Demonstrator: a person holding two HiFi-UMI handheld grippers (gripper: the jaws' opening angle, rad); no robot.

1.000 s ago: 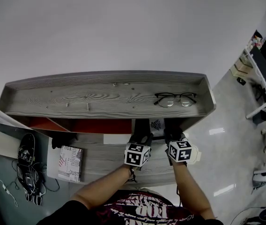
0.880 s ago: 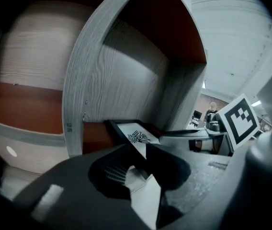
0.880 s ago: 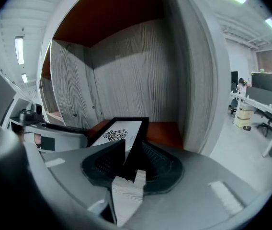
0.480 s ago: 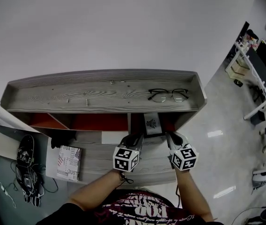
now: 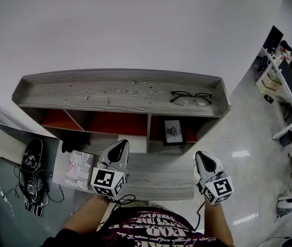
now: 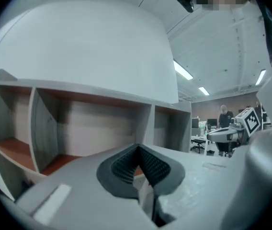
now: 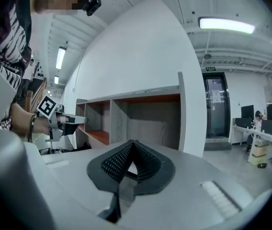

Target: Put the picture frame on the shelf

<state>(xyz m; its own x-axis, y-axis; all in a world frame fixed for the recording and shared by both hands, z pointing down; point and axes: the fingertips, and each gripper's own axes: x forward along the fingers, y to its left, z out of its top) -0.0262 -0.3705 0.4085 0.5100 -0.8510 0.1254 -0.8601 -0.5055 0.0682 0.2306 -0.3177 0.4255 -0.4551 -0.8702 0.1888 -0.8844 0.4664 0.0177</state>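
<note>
The picture frame (image 5: 172,131) stands in the right compartment of the shelf (image 5: 84,94). It is in shadow, and its dark print is too small to read. A black thing (image 5: 75,141) below the left compartments I cannot identify. Glasses (image 5: 189,98) lie on the shelf's top board, above the frame. A printed book (image 5: 79,169) lies on the lower board, at the left. The left gripper (image 5: 118,148) and the right gripper (image 5: 204,157) hang in front of the shelf, apart from the frame. Each has its jaws pressed together, with nothing between.
</note>
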